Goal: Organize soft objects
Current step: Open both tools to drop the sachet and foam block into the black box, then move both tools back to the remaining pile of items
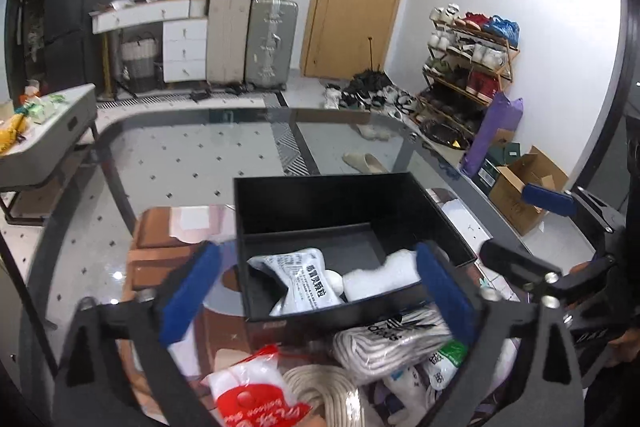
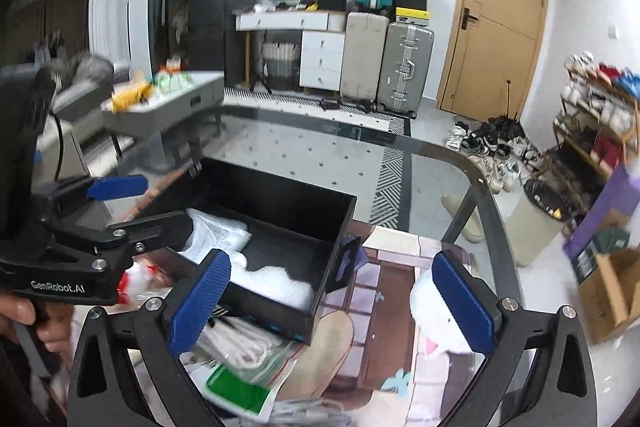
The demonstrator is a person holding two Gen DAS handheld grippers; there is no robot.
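A black divided box [image 1: 352, 203] stands on the glass table; it also shows in the right wrist view [image 2: 280, 211]. Its near compartment holds a printed white pouch [image 1: 300, 279] and a white fluffy item [image 1: 384, 275]. My left gripper [image 1: 316, 291] is open and empty, above the box's near edge. In front of the box lie a striped Adidas item [image 1: 392, 343], a red-and-white bag [image 1: 252, 387] and a beige rope coil [image 1: 320, 387]. My right gripper [image 2: 336, 303] is open and empty, at the box's near right corner. A bag with a green label [image 2: 240, 379] lies below it.
The glass table's rim [image 1: 160, 115] curves around the far side. A printed mat [image 2: 400, 307] lies to the right of the box. A grey side table [image 1: 48, 135] stands at the left. A shoe rack [image 1: 468, 63] and cardboard box [image 1: 524, 187] stand at the right.
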